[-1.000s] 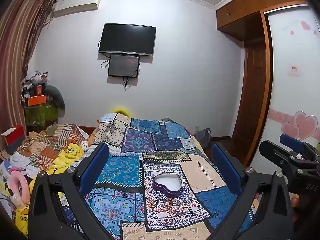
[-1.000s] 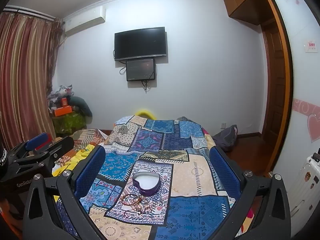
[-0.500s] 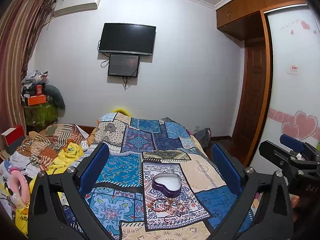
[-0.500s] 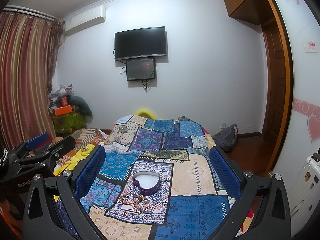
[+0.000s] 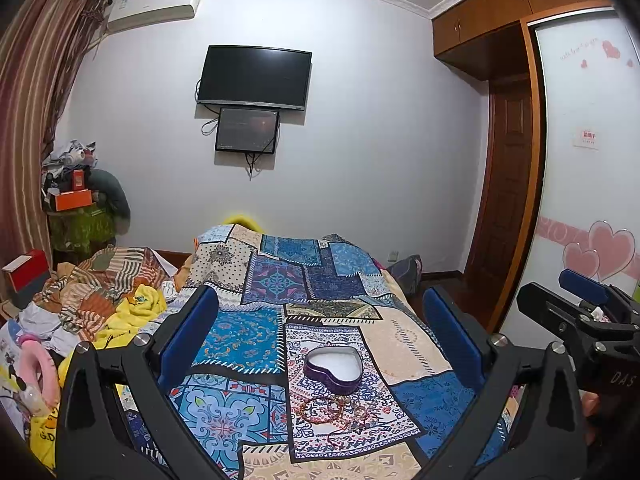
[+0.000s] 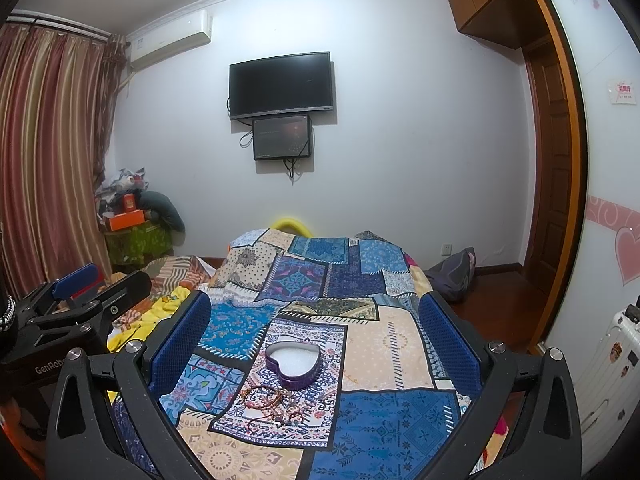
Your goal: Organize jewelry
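Nothing has moved since a second ago, so sorting has not begun. Both the left gripper [image 5: 320,332] and right gripper [image 6: 316,330] hang spread wide and empty. The bracelets [image 5: 338,408] lie on the bed [image 5: 404,344], just near of the heart box [image 5: 334,368].

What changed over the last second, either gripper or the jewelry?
No visible change. Left gripper and right gripper stay open and empty above the bed, nothing gripped or released. The heart box is still open, with the bracelets loose on the quilt just in front of it.
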`<action>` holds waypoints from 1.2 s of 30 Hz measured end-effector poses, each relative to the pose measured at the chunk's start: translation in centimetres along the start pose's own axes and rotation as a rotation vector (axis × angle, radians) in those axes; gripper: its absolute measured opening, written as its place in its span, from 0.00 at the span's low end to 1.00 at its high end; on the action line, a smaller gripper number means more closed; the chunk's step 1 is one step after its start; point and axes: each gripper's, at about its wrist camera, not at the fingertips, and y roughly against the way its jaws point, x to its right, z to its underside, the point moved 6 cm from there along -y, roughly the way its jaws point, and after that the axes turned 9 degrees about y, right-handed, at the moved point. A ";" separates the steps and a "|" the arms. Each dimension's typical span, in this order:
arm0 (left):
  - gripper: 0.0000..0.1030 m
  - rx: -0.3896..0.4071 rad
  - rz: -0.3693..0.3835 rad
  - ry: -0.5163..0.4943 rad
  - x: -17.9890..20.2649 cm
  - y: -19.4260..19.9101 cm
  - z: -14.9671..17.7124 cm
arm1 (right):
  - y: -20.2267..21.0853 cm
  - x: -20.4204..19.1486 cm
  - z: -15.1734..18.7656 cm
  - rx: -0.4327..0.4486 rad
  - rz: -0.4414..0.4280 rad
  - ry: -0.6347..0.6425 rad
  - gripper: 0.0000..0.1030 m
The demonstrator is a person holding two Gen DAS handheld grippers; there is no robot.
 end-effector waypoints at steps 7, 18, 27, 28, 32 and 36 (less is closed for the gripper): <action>1.00 -0.012 -0.003 0.002 -0.4 -0.6 0.3 | -0.9 0.0 0.5 -0.015 -0.006 -0.004 1.00; 1.00 -0.121 -0.056 0.009 -2.6 -5.1 1.8 | -4.4 0.9 2.6 -0.102 -0.001 -0.021 1.00; 1.00 -0.235 -0.140 -0.075 -6.9 -11.2 4.9 | -9.9 3.1 7.6 -0.277 0.035 -0.027 1.00; 1.00 -0.262 -0.143 -0.076 -7.3 -11.9 5.6 | -10.6 3.3 8.4 -0.303 0.038 -0.025 1.00; 0.90 -0.374 -0.155 -0.074 -7.8 -13.9 8.8 | -12.8 3.9 11.1 -0.400 0.027 -0.020 1.00; 0.78 -0.493 -0.126 -0.039 -8.0 -15.7 11.9 | -14.2 3.9 13.4 -0.489 -0.006 -0.024 1.00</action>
